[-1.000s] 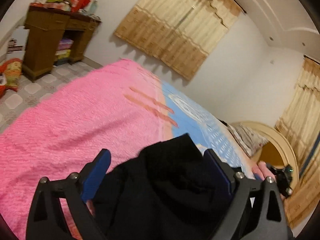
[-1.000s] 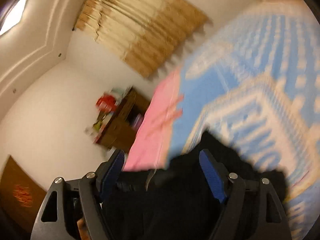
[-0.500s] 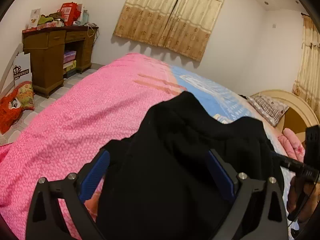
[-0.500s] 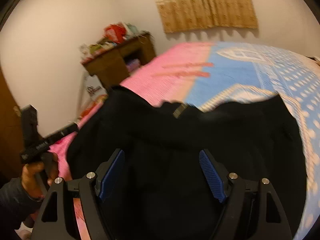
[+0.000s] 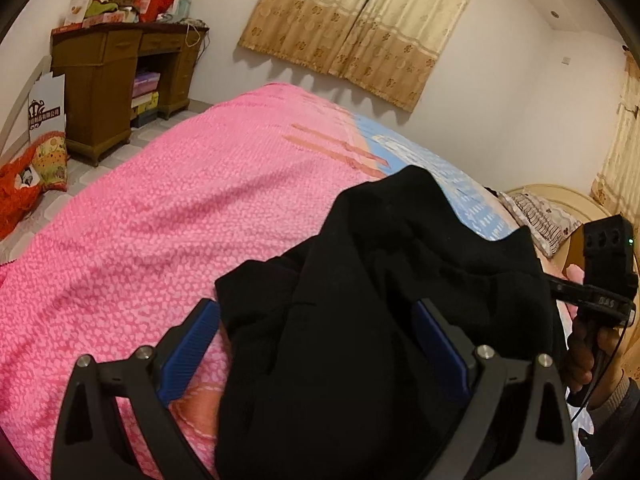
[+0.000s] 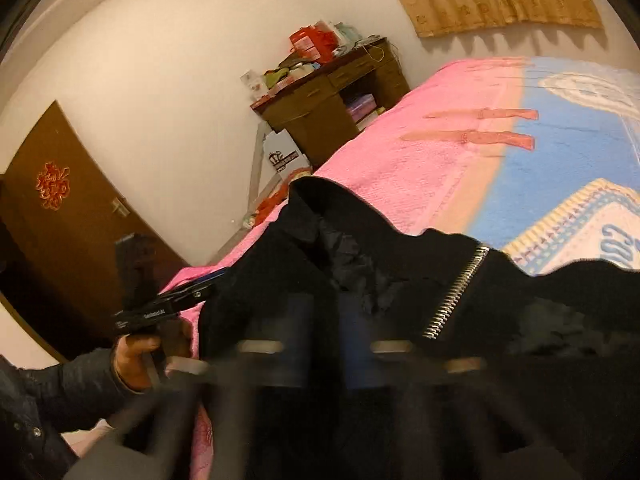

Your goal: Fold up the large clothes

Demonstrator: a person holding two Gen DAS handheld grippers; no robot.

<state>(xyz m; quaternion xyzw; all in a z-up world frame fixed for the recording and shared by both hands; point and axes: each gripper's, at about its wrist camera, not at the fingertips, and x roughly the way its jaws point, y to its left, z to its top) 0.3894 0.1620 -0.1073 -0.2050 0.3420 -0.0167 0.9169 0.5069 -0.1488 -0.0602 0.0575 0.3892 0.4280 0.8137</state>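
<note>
A large black jacket [image 5: 384, 280] with a silver zipper [image 6: 456, 292] is bunched up over the pink and blue bed [image 5: 168, 208]. In the left wrist view my left gripper [image 5: 320, 344] has its blue pads wide apart, with the jacket draped between and over them. In the right wrist view my right gripper [image 6: 324, 344] is blurred by motion, its jaws look close together and the black cloth lies around them. The right gripper also shows in the left wrist view [image 5: 604, 280], held by a hand at the right edge. The left gripper shows in the right wrist view [image 6: 168, 300].
A brown wooden desk [image 5: 116, 68] with clutter on top stands at the far left by the wall. Red bags [image 5: 24, 184] lie on the tiled floor. Curtains [image 5: 360, 28] hang on the far wall. A pillow [image 5: 540, 216] and headboard are at the right. A brown door [image 6: 68, 232] is at the left.
The jacket has been lifted and shifted over the bed. The right wrist view has swung and blurred, and its jaws look narrower than before. The left gripper stays wide open.
</note>
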